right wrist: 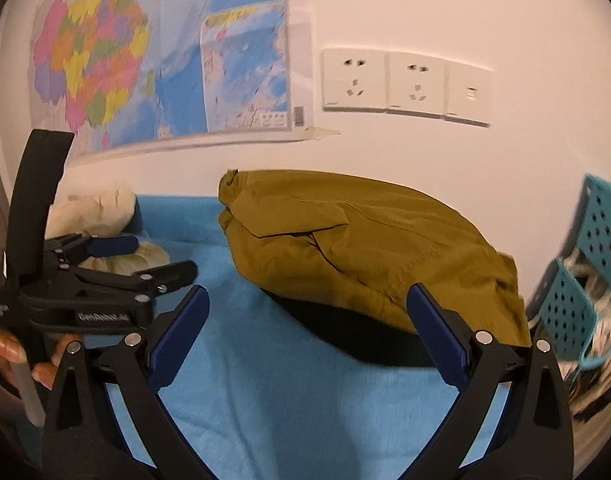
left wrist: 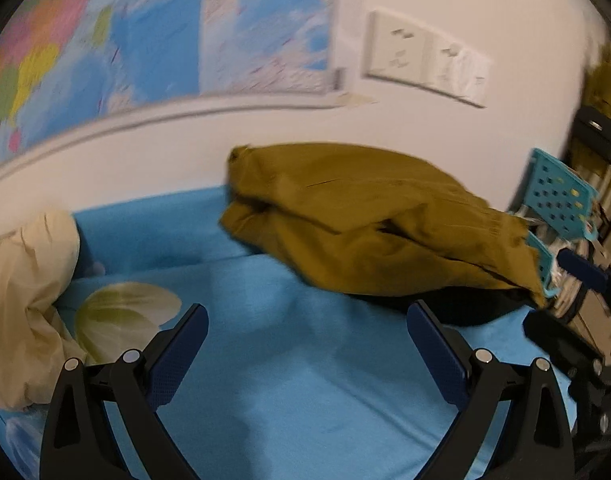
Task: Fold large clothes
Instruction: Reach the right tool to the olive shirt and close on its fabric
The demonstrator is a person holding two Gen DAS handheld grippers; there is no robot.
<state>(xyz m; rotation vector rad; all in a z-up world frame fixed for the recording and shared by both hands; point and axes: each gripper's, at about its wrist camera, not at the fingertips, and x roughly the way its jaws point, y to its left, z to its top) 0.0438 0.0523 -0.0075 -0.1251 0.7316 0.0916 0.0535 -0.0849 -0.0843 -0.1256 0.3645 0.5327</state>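
An olive-brown jacket (left wrist: 365, 220) (right wrist: 365, 240) lies folded in a thick bundle on the blue sheet (left wrist: 285, 360) (right wrist: 305, 392), against the white wall, with a black layer showing under its near edge. My left gripper (left wrist: 307, 328) is open, short of the bundle, with nothing between its fingers. My right gripper (right wrist: 307, 312) is open too, its right finger (right wrist: 437, 336) close to the jacket's near edge. In the right wrist view the left gripper (right wrist: 105, 276) appears at the left, held by a hand (right wrist: 9, 352). The right gripper's body (left wrist: 577, 312) shows at the right edge of the left wrist view.
A cream garment (left wrist: 21, 300) (right wrist: 93, 208) is bunched at the left on the sheet. A turquoise perforated basket (left wrist: 557, 204) (right wrist: 585, 280) with cables stands right of the jacket. On the wall hang a map (right wrist: 157, 56) and wall sockets (right wrist: 405, 84).
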